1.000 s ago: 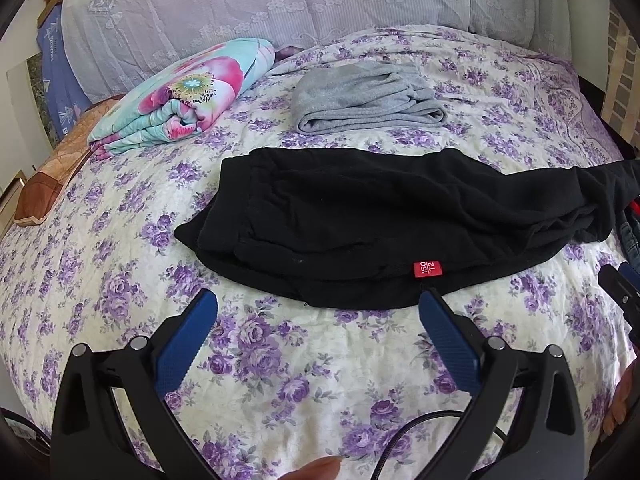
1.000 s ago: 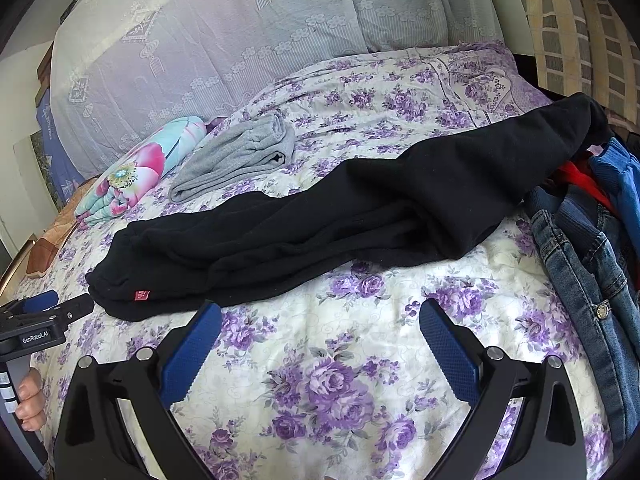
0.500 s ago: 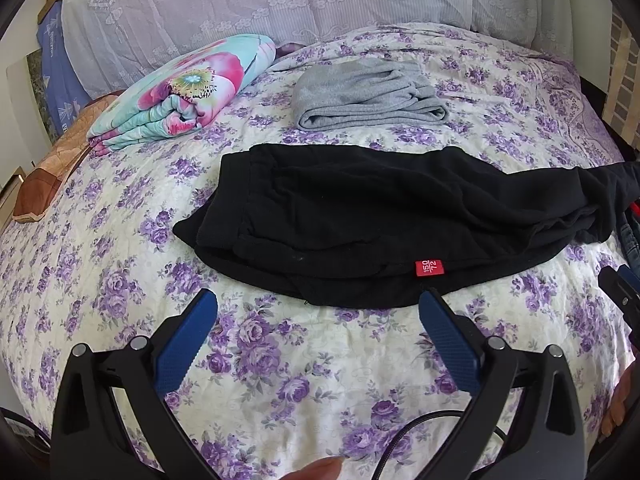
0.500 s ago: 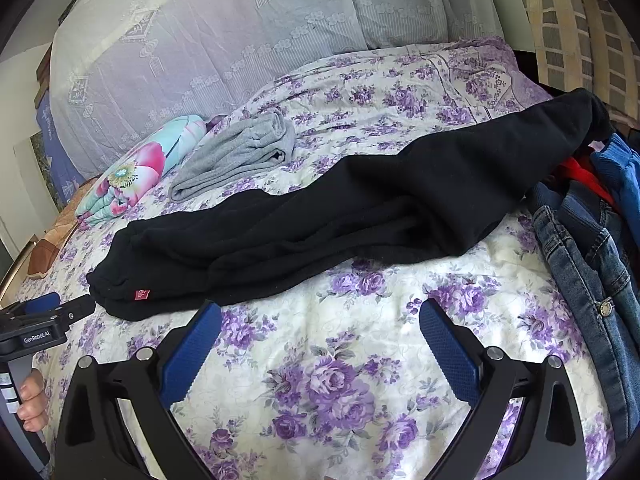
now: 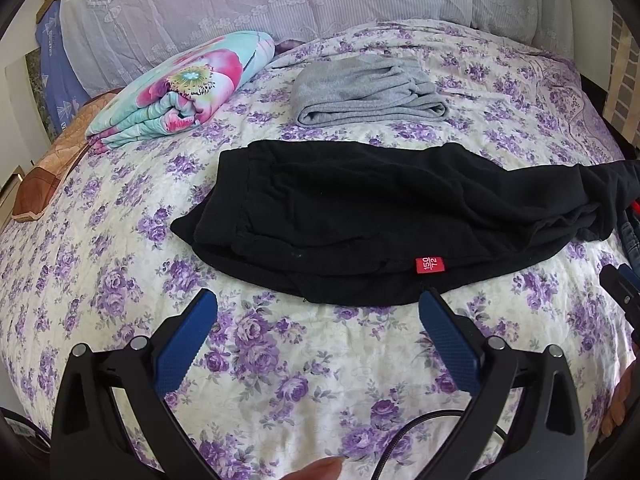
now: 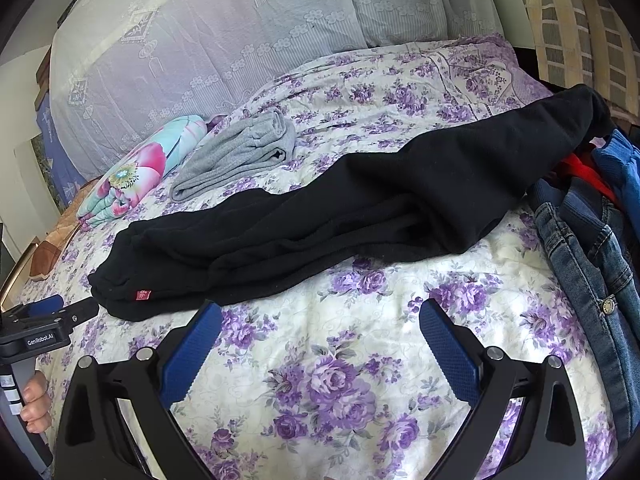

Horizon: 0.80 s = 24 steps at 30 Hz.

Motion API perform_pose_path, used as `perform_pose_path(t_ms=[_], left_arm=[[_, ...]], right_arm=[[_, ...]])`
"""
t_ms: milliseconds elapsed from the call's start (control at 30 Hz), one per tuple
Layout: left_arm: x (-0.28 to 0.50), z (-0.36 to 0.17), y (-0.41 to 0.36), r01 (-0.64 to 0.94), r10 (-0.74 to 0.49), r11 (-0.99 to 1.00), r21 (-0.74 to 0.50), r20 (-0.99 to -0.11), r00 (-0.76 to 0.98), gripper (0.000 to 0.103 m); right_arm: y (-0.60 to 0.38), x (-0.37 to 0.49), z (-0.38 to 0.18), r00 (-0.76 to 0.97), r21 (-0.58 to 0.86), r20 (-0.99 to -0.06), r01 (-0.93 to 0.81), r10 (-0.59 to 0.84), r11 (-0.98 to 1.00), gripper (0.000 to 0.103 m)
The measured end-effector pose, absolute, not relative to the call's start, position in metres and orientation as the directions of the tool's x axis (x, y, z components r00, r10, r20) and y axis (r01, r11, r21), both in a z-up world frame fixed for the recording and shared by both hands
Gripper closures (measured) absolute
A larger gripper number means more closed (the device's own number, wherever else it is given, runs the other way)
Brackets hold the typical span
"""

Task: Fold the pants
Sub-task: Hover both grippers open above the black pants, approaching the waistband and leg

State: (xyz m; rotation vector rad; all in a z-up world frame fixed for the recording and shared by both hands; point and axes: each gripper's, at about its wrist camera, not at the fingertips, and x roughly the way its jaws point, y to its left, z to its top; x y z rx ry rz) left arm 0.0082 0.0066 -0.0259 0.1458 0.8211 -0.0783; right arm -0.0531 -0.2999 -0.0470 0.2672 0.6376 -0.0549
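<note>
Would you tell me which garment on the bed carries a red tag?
The black pants, spread out nearest the grippers; the grey pants behind lie folded and show no tag.

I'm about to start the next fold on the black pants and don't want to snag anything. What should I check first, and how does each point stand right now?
1. Left gripper open and holding nothing: ok.
2. Right gripper open and holding nothing: ok.
3. Black pants lying lengthwise, legs stacked: ok, though the leg part is rumpled.
4. Leg ends free of the jeans pile: not ok, the far end lies against that heap.
5. Waistband end near the left gripper, red tag in sight: ok.
6. Folded grey garment apart from the pants: ok.
</note>
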Motion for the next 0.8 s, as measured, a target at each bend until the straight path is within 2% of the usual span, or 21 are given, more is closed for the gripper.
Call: perform_pose_path(t_ms=[800], left_arm=[[0.0094,-0.0317,0.0041,0.131,-0.020,0.987,0.089,-0.751,0.660,0.005]], right_arm=[[-0.2990,-0.0517,-0.0489,0.801,0.239,-0.598,0.134,0.037,0.962,0.004]])
